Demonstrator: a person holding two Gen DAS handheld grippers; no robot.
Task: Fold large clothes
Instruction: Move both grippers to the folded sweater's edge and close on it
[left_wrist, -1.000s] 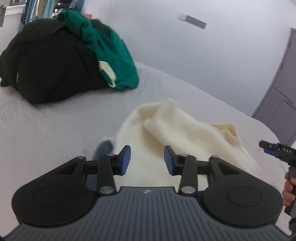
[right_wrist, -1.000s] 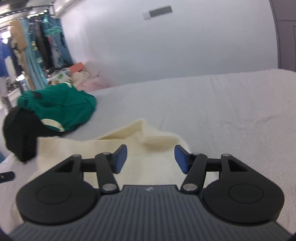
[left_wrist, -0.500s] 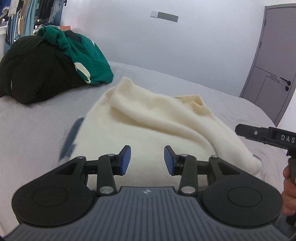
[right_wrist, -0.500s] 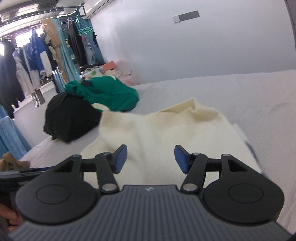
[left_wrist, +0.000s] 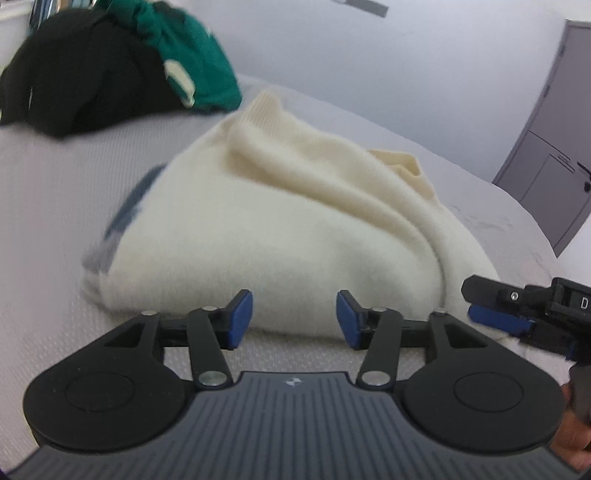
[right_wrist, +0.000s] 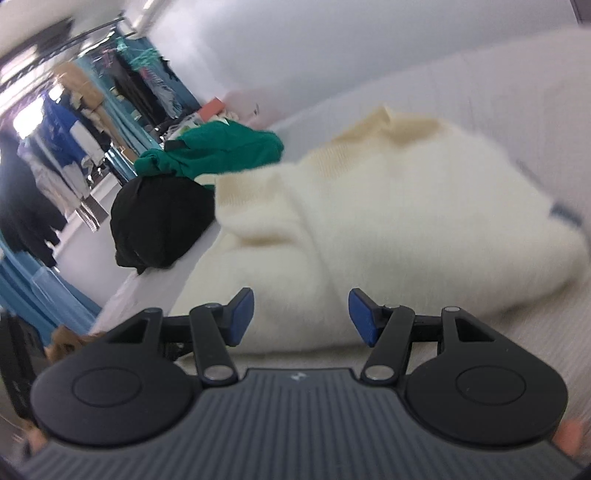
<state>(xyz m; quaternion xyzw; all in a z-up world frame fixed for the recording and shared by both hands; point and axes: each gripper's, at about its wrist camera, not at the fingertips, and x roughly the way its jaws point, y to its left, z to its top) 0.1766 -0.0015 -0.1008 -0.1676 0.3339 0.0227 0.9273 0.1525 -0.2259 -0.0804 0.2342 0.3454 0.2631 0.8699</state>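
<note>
A cream knit sweater (left_wrist: 280, 218) lies loosely folded on the pale grey bed (left_wrist: 48, 192), with a blue stripe showing at its left edge. My left gripper (left_wrist: 294, 319) hovers low at the sweater's near edge; its jaws are opening and the blue pads press on nothing. At the right edge of the left wrist view, my right gripper (left_wrist: 484, 306) reaches the same near edge of the sweater. In the right wrist view the right gripper (right_wrist: 303, 317) stands open just in front of the sweater (right_wrist: 406, 221), with nothing gripped.
A black garment heap (left_wrist: 85, 74) with a green garment (left_wrist: 195, 59) on top sits at the bed's far left. A grey door (left_wrist: 554, 166) is at the right. A rack of hanging clothes (right_wrist: 74, 129) stands beyond the bed. A person's fingers (right_wrist: 569, 439) hold the right gripper.
Both grippers have come down and closer to the sweater's near edge. The left jaws stand wider than before. The right wrist view has tilted.
</note>
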